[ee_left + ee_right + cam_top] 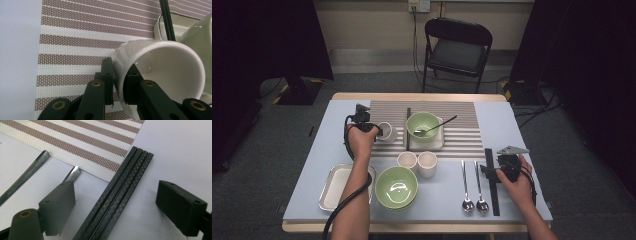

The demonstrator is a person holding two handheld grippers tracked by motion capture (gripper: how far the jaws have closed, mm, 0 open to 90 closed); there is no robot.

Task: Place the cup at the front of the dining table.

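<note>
Pinching the white ceramic mug (160,72) by its wall, the left gripper (119,82) holds it tilted. Glazed ceramic is slippery and fragile. The right gripper (115,205) straddles the black chopsticks (117,195), jaws wide.

Black folding chair (458,50) behind table (312,150) (dark curtains (267,40) flanking), grey floor (257,150).

Black left gripper (117,85) with brass-ringed screw holes, thick black cable; right gripper (117,207) carries a grey three-cornered plate.

table (512,120): mat (467,142), tray (328,186), 2 spoons (473,185)
</note>
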